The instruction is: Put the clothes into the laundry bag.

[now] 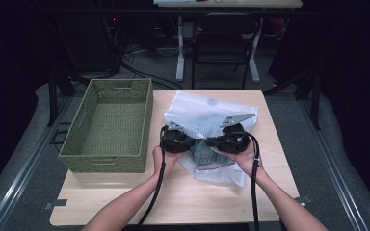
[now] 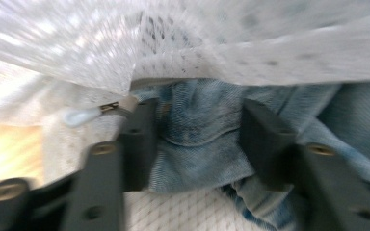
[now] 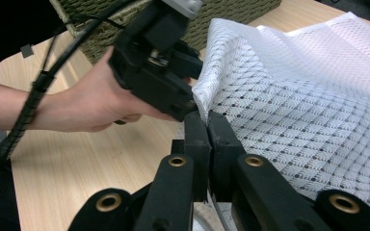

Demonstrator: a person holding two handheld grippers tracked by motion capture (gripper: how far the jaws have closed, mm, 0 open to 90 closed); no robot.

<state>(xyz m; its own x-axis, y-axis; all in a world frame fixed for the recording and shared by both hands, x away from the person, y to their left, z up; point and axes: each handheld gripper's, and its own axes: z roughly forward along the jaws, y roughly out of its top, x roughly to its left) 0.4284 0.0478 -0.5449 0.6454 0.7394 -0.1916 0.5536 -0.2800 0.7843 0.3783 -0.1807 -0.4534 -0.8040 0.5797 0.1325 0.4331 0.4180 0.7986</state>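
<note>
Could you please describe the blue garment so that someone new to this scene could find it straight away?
On the wooden table, right of the green woven basket, lies a white mesh bag. The faded blue denim garment sits inside its open mouth, between the left tongs; it is the sole blue thing there.

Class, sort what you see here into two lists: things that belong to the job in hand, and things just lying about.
In the job:
white mesh laundry bag
faded blue denim garment inside it
left gripper, open around the denim
right gripper, shut on the bag's edge

Lying about:
green woven basket
black chair behind the table
</note>
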